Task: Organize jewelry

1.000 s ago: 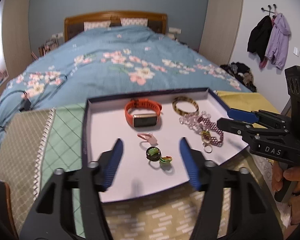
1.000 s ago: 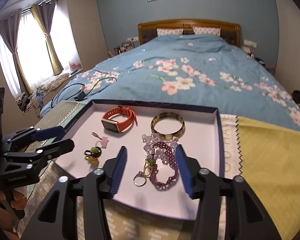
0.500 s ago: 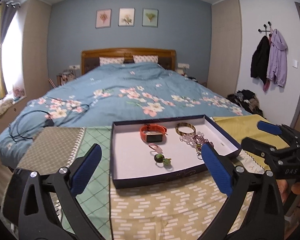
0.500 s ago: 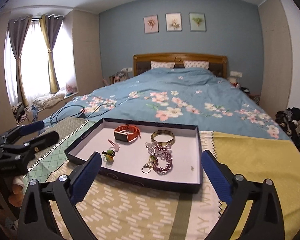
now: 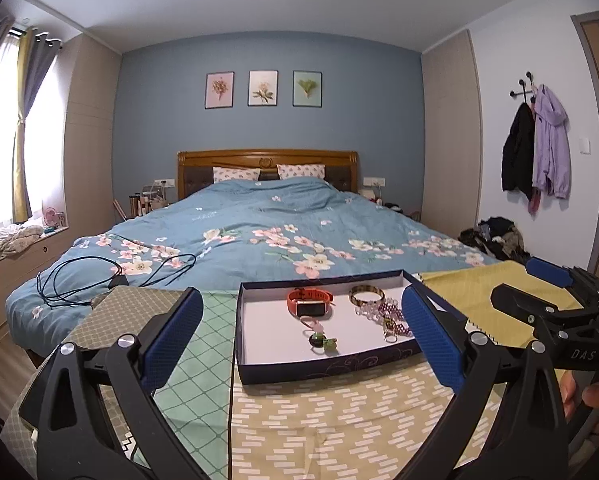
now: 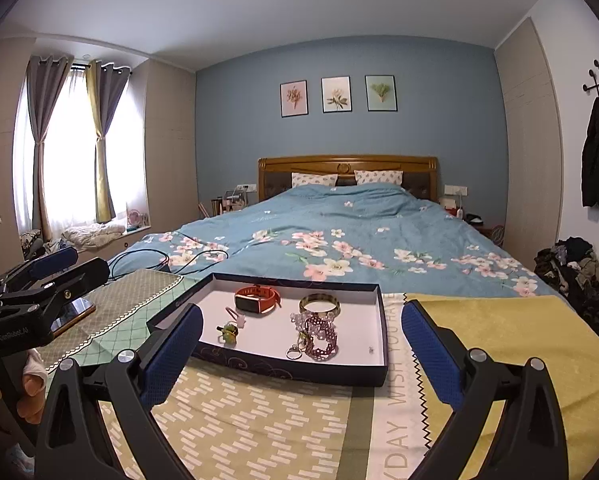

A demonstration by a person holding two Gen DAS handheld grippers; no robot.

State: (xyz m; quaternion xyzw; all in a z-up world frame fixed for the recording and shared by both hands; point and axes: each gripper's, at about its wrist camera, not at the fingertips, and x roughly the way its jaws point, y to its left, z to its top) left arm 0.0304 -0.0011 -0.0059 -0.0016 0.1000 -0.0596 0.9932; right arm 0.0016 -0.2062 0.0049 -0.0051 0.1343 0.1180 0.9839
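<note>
- The shallow dark blue tray with a white floor (image 5: 319, 368) lies on the patterned cloths of the table, straight ahead of both tools and a little below them, with its long axis going from left to right.
- Inside the tray, the orange band watch (image 5: 309, 302) lies at the back in the middle. The brown and gold bangle (image 5: 366, 295) lies to its right, near the back wall.
- The tangled pile of clear and purple bead bracelets with a key ring (image 6: 317, 334) lies on the right part of the tray, in front of the bangle.
- The small green and dark ring (image 6: 228, 332) and the small pink clip (image 6: 237, 318) lie on the left part, close to each other.
- The right tool (image 6: 299, 354) is nearer to the bead pile; the pile shows between its blue pads. My judgement is that this tool suits it best.
- The left tool (image 5: 299, 334) is nearer to the ring and the clip, so I think it suits those.
- Both tools are spread wide and hold nothing. They touch nothing and hang apart from the tray, on its near side.
- I see no separate compartments in the tray, so I cannot tell where each piece should go.
</note>
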